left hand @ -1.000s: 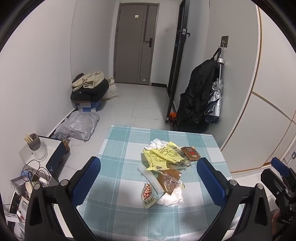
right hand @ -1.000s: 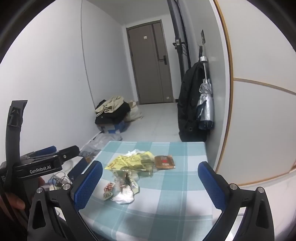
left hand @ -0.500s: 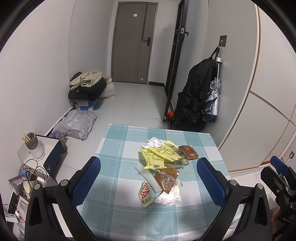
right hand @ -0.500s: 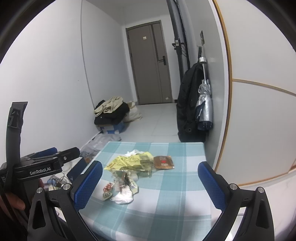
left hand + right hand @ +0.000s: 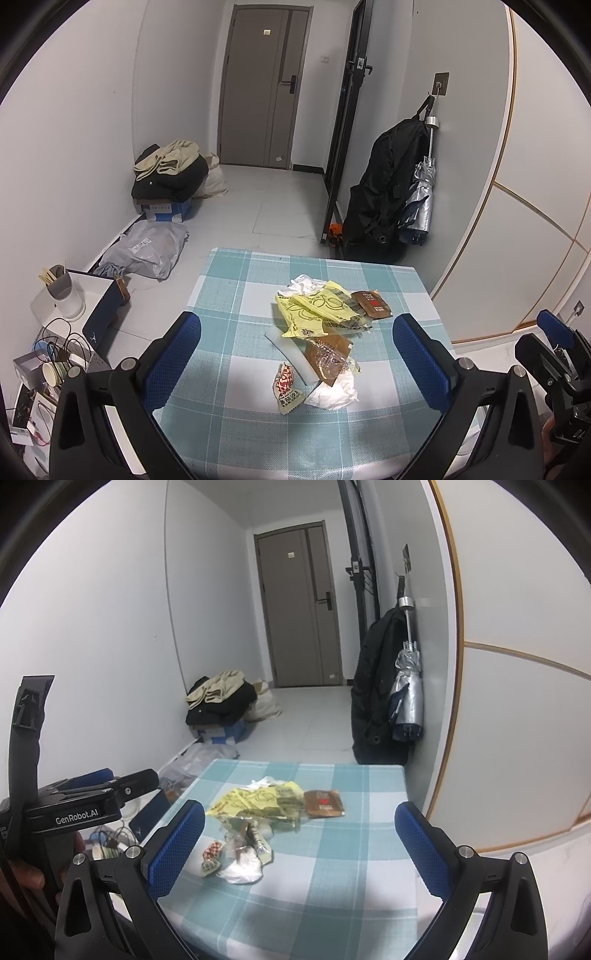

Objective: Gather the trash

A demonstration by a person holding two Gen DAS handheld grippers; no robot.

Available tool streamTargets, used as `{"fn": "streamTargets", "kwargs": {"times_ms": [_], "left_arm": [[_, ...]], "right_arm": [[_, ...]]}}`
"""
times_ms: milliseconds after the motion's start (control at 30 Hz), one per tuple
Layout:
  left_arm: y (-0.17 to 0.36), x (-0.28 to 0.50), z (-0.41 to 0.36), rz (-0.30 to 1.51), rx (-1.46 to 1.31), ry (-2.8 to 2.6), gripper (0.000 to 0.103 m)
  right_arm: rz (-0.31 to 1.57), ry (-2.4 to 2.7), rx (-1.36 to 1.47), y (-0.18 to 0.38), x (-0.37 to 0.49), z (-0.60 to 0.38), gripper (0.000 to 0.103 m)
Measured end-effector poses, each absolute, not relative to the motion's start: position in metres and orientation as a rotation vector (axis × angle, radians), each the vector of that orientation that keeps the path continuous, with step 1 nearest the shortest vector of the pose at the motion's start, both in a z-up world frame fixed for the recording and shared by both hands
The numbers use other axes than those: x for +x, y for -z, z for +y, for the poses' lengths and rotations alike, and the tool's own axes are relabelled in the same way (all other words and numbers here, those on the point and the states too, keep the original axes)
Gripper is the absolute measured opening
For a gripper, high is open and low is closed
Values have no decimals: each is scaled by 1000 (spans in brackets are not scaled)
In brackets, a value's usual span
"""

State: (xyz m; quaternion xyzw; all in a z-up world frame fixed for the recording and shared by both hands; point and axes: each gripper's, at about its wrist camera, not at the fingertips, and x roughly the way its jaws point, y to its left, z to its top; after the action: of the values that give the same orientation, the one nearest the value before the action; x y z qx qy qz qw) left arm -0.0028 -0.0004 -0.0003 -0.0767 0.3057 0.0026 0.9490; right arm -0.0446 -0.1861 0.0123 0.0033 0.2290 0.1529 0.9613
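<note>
— So, where does the trash sit?

— All of it is bunched in one heap near the middle of the worktop (image 5: 236,295), on the teal checked cloth. At the far side lies a yellow wrapper (image 5: 314,308) over a white crumpled tissue (image 5: 304,284), with a brown sachet (image 5: 371,303) just to its right. Nearer come a clear-and-brown wrapper (image 5: 328,360), a small red-and-white snack packet (image 5: 286,387) and a second crumpled white tissue (image 5: 332,393).

— And the claws?

— Both released and empty. The left claw (image 5: 297,360) hangs above the near half of the worktop with its blue pads spread wide either side of the heap; the right claw (image 5: 299,847) is spread the same way, further right — neither touches anything.

— How will that stuff handle?

— Everything looks feather-light and limp, I'd judge. Foil and plastic film will be slick, will crumple under the pads rather than resist, and may slide on the cloth if nudged sideways. The tissues are soft and should bunch up readily.

— Where to take hold, then?

— The snack packet lies apart at the near left edge of the heap, so it looks the easiest single pick: pinch across its puffed middle or a raised sealed end. For the yellow wrapper, go for a lifted fold, not the flat face. Overlapping pieces may come up together, or drop off.
</note>
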Motion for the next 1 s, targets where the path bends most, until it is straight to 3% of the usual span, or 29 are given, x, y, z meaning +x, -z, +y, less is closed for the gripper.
{"fn": "streamTargets", "kwargs": {"times_ms": [1000], "left_arm": [[4,0,0,652,-169,7,102]], "right_arm": [[472,-308,10,-7,-43,-186,103]]}}
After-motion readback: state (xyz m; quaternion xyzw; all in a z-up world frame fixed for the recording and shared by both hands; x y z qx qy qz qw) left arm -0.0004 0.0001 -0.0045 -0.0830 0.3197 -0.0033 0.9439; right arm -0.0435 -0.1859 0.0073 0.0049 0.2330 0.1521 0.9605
